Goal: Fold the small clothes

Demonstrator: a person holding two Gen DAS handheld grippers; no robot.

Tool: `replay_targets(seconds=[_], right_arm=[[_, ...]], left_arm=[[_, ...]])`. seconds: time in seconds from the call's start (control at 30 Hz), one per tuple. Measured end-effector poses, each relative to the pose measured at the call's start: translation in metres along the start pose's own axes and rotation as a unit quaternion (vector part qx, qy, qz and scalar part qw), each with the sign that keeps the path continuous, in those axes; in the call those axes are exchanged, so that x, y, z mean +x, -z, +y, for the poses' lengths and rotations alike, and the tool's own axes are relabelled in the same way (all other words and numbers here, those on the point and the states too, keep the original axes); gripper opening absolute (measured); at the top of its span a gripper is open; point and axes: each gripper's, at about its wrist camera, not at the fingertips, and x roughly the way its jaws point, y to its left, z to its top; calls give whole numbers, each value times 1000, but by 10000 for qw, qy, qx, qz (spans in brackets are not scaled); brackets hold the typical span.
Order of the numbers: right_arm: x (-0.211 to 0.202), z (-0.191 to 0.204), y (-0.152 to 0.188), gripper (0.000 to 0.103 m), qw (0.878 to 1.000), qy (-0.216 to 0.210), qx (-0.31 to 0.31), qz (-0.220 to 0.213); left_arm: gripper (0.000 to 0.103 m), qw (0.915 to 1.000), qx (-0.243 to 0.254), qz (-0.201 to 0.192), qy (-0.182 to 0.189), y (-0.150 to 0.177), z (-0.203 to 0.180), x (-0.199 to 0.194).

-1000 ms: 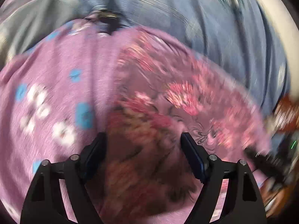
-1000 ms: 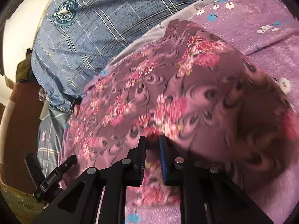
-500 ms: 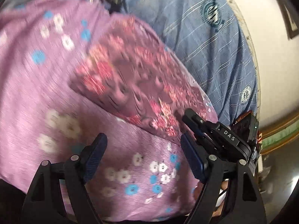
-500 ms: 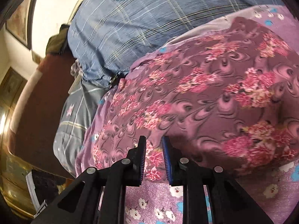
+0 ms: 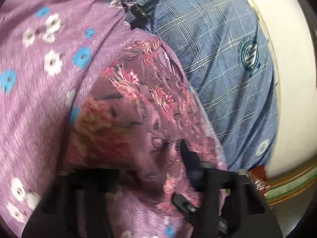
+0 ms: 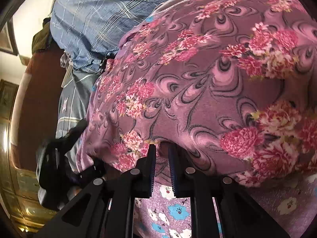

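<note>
My right gripper (image 6: 162, 154) pinches the floral garment's (image 6: 208, 83) near hem; left gripper (image 5: 150, 170) closing on its edge — thin, limp, light cloth.

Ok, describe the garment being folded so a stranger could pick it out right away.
Start from the lilac sheet dotted with white and blue flowers, beside the blue plaid fabric. Lying on that sheet is the small garment, its near edge between the closing fingers of the right gripper. It alone is darker mauve, with black-lined swirls and pink flower clusters.
</note>
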Motion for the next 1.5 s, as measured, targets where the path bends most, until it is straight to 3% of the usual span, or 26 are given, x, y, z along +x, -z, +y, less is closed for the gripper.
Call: replay_targets(seconds=[0.07,0.2,0.3,0.37,0.43,0.5,0.57,0.73,0.77,0.8,0.87,0.93,0.97,1.0,1.03,1.1,1.13,1.17,1.23,1.3,1.4,1.5], right_arm=[[-1,-1,0,11,10000,-50,-12,8],[-28,-11,-5,12,9991,-15,43,-417],[-54,-32,-13,15,9953,-61,389,-881],[-72,-52,-18,15,9900,113,736,-1200],[-88,-71,-21,15,9836,155,1034,-1469],[-106,-86,-23,15,9776,152,1236,-1695],[-125,-100,-24,16,9706,137,1393,-1957],[-173,-142,-25,17,9500,-97,1881,-2491],[-178,-147,-24,18,9463,-100,1965,-2566],[-184,-152,-24,18,9425,-95,2045,-2642],[-193,-160,-25,18,9405,-35,2084,-2683],[-196,-156,-30,19,9465,116,1874,-2625],[-194,-151,-32,19,9490,193,1768,-2605],[-191,-145,-35,20,9524,313,1614,-2568],[-187,-139,-36,22,9552,375,1513,-2515],[-174,-131,-37,22,9613,342,1394,-2351],[-167,-127,-37,22,9652,302,1326,-2233],[-159,-120,-36,22,9691,276,1236,-2119],[-146,-104,-35,22,9753,265,989,-1955],[-138,-93,-32,24,9805,168,781,-1795],[-134,-88,-29,35,9831,-215,831,-1615],[-147,-110,-20,40,9756,-503,1377,-1636]], left_arm=[[18,9994,185,-81,-279,0,-4,1],[9,9980,384,-156,-484,2,-8,-4],[8,9888,1209,-376,-796,7,-43,-9],[8,9797,1782,-500,-776,13,-73,-14],[8,9658,2418,-593,-721,22,-108,-17],[7,9479,3033,-638,-733,34,-143,-15],[3,9273,3662,-583,-517,53,-185,-9],[2,8573,5146,-90,136,135,-280,27],[2,8465,5321,-45,179,148,-291,34],[2,8437,5365,-29,189,155,-296,39],[4,8597,5101,118,241,152,-290,40],[30,8938,4477,226,119,126,-260,35],[57,9132,4070,217,-18,112,-237,29],[62,9292,3688,188,-146,99,-213,23],[62,9452,3245,169,-326,83,-177,13],[62,9620,2651,82,-648,68,-128,-6],[62,9749,2090,23,-769,57,-90,-23],[63,9820,1703,45,-814,52,-64,-34],[63,9915,911,66,-924,44,-16,-53],[63,9943,479,100,-950,40,10,-62],[64,9956,474,245,-774,46,8,-60],[66,9928,1086,267,-437,48,-24,-51]])
